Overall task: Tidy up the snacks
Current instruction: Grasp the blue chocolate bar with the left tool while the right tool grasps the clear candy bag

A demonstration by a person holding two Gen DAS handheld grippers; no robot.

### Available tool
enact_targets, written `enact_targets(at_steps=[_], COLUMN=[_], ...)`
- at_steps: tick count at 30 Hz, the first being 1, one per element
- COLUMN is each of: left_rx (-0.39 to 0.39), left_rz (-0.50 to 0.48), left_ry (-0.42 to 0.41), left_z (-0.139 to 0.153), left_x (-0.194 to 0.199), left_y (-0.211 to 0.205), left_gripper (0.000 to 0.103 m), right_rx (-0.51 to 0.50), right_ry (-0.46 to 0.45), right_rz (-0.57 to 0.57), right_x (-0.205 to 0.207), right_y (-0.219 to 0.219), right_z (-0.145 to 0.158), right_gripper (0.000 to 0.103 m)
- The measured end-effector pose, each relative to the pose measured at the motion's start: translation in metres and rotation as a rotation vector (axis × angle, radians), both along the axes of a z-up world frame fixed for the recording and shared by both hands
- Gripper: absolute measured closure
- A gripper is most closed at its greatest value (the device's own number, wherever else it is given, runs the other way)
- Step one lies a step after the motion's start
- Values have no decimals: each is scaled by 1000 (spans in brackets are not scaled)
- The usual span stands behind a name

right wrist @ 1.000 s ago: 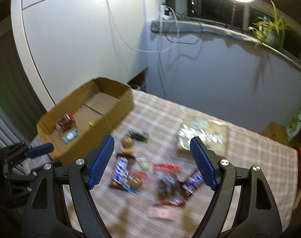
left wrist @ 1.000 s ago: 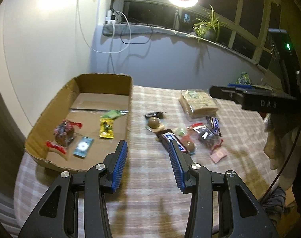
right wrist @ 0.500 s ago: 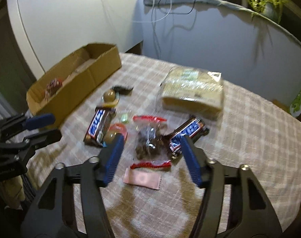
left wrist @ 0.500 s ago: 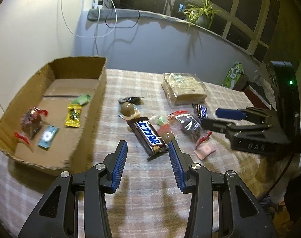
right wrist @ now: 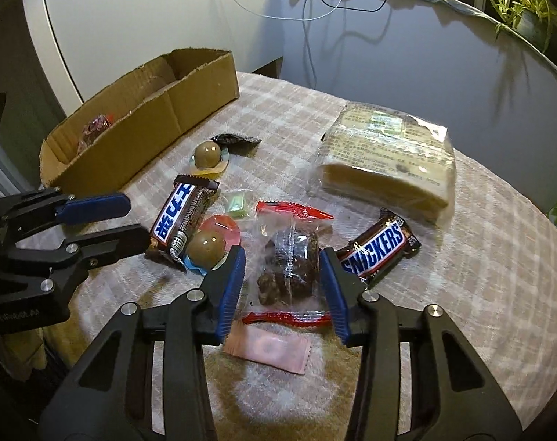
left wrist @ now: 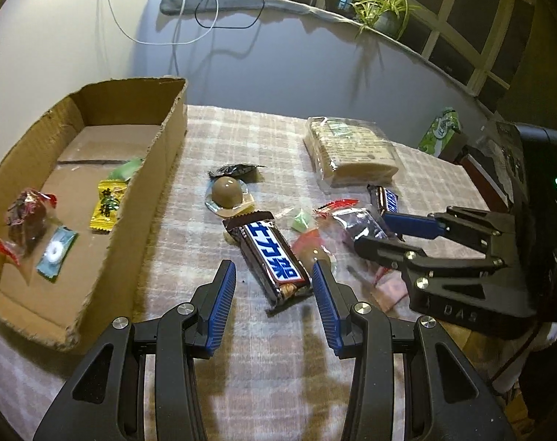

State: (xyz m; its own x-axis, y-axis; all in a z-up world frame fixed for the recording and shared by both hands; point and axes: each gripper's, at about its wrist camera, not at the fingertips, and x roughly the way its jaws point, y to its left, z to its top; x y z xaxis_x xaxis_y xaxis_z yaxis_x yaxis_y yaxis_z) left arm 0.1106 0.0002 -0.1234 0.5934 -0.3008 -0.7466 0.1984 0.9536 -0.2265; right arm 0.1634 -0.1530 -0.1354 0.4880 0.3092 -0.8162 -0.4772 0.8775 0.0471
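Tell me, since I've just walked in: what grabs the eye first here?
The scattered snacks on the checked tablecloth: a Snickers bar beside the big wrapped cake. The right gripper is closing around a clear bag of dark sweets; the left gripper frames another Snickers bar. A cardboard box sits left.

I see a matt, rough-edged cardboard box (left wrist: 94,169), a soft woven plaid tablecloth (right wrist: 480,257), a glossy foil Snickers bar (right wrist: 377,248), a crinkled clear-plastic snack pouch (right wrist: 289,257), and ribbed blue rubber pads (right wrist: 230,290).
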Motion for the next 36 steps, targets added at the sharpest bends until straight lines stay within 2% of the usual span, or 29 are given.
enact_targets(at_steps=[6, 16, 22, 29, 36], left_rx=[-2, 71, 84, 91, 79], left_rz=[12, 21, 19, 20, 27], left_ry=[34, 27, 48, 30, 18], left_z=[-10, -18, -24, -23, -18], left_x=[17, 24, 32, 28, 17], left_y=[-5, -10, -14, -13, -10], left_gripper=[61, 64, 63, 75, 76], right_rx=[-28, -46, -49, -46, 0], right_ry=[-7, -11, -11, -15, -21], right_rz=[8, 3, 7, -2, -28], right_x=[2, 5, 5, 3, -4], right_y=[6, 7, 9, 8, -1], right_z=[-5, -7, -9, -6, 5], right_gripper=[59, 63, 64, 68, 69])
